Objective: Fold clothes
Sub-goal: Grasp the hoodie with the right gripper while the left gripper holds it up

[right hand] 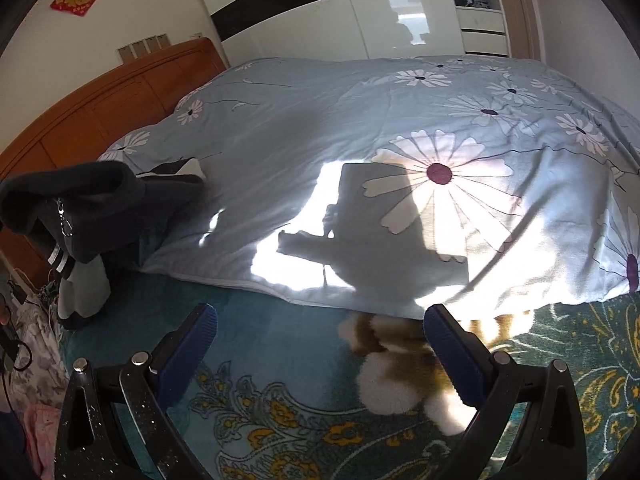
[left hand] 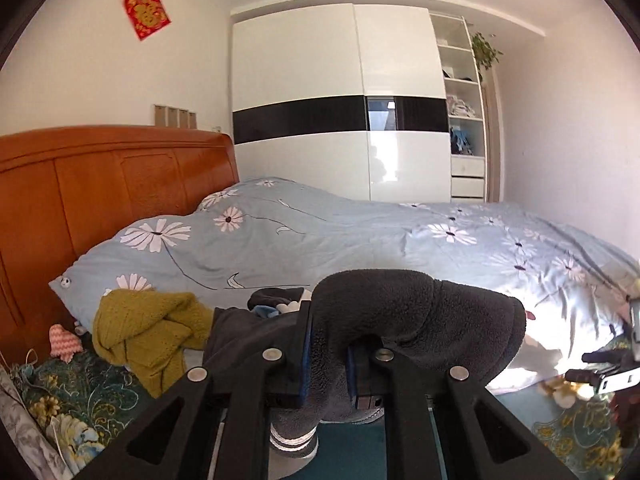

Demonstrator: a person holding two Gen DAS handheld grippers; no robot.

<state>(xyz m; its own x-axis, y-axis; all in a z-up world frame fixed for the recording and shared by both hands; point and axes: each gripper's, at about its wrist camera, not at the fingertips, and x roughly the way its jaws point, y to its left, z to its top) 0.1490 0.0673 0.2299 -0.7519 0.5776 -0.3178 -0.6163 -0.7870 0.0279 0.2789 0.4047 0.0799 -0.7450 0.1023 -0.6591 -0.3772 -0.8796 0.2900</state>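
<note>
Left gripper (left hand: 329, 354) is clamped on a bunched dark fleece garment (left hand: 416, 312) lifted above the bed (right hand: 280, 344), right gripper (right hand: 320, 354) hangs spread and empty, so I'd grab the dangling hem before spreading it flat.

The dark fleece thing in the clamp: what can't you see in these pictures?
- Dark fleece garment: left view, its lower part hangs behind the left gripper.
- Plush toy: right view, partly under the quilt, behind the open right gripper.
- Shelf contents: too small.
</note>
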